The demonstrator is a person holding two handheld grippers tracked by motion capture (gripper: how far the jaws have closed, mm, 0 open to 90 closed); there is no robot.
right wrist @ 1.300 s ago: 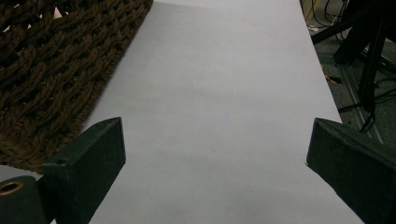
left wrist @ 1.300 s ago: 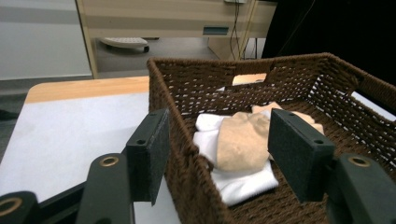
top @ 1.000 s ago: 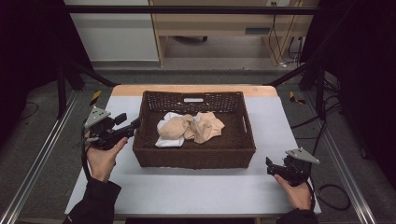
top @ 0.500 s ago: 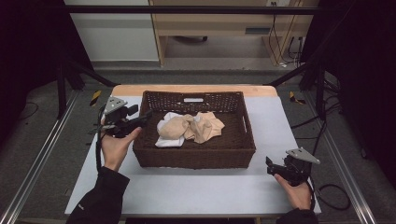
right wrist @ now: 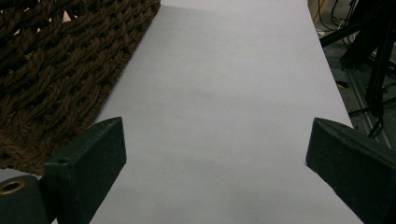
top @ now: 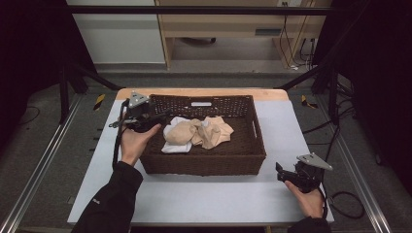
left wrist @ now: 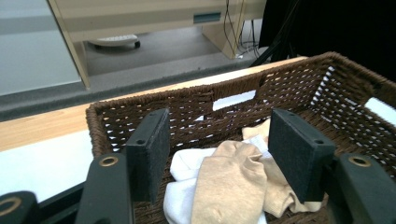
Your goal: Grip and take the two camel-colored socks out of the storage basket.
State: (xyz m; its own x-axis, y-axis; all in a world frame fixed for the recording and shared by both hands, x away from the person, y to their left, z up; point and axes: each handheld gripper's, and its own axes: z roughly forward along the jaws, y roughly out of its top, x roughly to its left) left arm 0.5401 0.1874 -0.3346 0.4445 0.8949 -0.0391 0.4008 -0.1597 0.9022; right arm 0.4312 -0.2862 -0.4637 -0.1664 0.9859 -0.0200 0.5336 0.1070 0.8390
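A dark brown wicker basket (top: 204,165) stands mid-table and holds a crumpled heap of beige cloth (top: 206,132) on a white piece (top: 171,145). My left gripper (top: 163,115) hovers over the basket's left rim, jaws open and pointing in at the heap. In the left gripper view the beige cloth (left wrist: 224,186) and the white piece (left wrist: 184,170) lie just beyond the open left gripper (left wrist: 219,158), with the basket's far wall (left wrist: 187,100) behind. My right gripper (top: 281,171) rests at the table's front right, open and empty. In its own view, the right gripper (right wrist: 215,154) spans bare table.
The white table top (top: 194,199) has free room in front of the basket and at both sides. The basket's corner (right wrist: 56,70) lies left of the right gripper. A wooden strip (top: 145,91) edges the far side. Metal frame rails (top: 39,165) and cables (top: 350,199) flank the table.
My left gripper has moved away from the person and to the right, from beside the basket up over its left rim. The right gripper has stayed put.
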